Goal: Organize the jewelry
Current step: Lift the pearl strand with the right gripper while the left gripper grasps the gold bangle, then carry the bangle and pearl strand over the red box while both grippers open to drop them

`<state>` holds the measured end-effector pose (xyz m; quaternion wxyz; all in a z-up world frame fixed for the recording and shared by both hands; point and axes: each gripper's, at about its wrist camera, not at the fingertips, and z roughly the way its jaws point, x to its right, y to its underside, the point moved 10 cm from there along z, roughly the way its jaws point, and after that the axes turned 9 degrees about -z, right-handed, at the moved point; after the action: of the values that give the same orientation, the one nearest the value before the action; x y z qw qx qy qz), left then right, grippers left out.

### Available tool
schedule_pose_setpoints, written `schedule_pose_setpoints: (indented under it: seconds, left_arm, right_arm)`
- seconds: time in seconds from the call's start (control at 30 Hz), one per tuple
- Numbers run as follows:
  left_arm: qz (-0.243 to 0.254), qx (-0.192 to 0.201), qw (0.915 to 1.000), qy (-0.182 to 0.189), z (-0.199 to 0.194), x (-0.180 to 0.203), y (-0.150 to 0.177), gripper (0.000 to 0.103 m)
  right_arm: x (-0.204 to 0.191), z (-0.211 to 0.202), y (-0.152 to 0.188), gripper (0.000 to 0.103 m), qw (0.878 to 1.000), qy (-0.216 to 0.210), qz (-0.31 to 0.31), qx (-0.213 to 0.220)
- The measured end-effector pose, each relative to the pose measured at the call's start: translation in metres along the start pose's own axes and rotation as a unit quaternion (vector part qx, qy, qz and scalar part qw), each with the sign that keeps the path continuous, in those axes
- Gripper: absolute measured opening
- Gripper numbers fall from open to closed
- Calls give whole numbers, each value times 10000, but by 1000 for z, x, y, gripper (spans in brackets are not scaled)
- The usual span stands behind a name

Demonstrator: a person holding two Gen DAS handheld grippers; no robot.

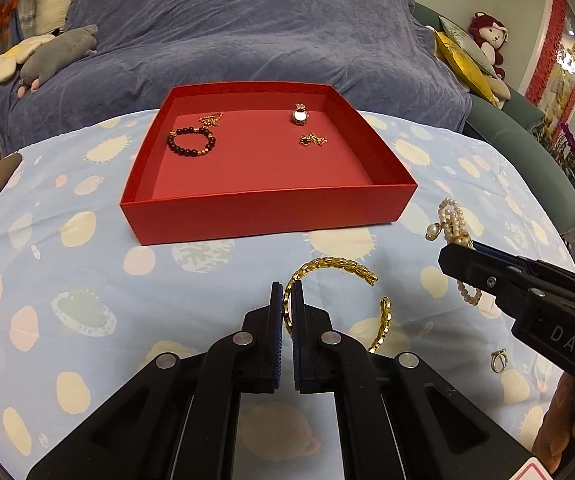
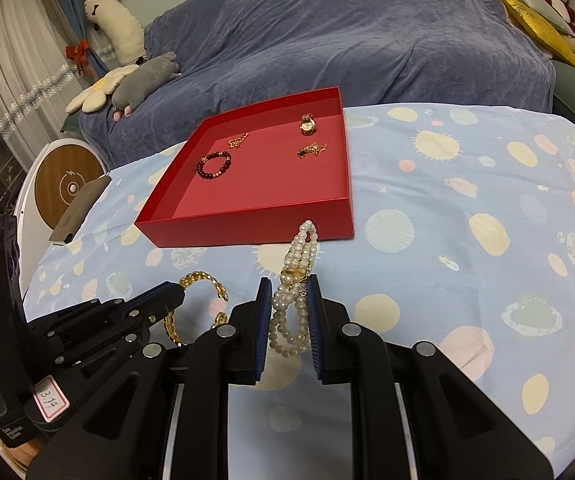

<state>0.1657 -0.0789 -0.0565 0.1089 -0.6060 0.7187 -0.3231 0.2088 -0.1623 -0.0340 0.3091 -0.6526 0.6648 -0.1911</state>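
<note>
My left claw (image 1: 286,292) is clamped on the gold chain bracelet (image 1: 337,268), its pads pinching the left side of the open band, which curves away to the right above the patterned worktop (image 1: 87,280). Ahead sits the red tray (image 1: 271,208), holding a dark beaded bracelet (image 1: 191,142), a gold chain (image 1: 211,119), a small gold watch (image 1: 299,114) and another gold piece (image 1: 312,140). My right claw (image 2: 288,292) is closed on the pearl strand (image 2: 293,296), whose loops hang between the pads. A gold ring (image 1: 498,360) lies on the cloth, near the right claw.
</note>
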Motion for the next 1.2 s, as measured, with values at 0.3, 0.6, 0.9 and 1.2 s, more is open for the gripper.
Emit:
schedule_pose_setpoints:
  seconds: [0.3,0.6,0.9,1.2]
  left_arm:
    - [-406,298,9987,38,-18,-25,-35,2]
    - [-480,431,9979,-55,-10,-39,-84,2]
    - [-552,372,9974,-288,36,-60,-123,2]
    - [-535,263,9972,-453,71,-70,-134,2]
  right_arm:
    - [-7,3,-16,17,9996,-271,27,66]
    - [-5,14,-69,17,9988,-294,-317,242]
    - [8,70,-97,17,9988,-299,-378,-55]
    - [16,109,-108,17,9986,-191,-456,-168]
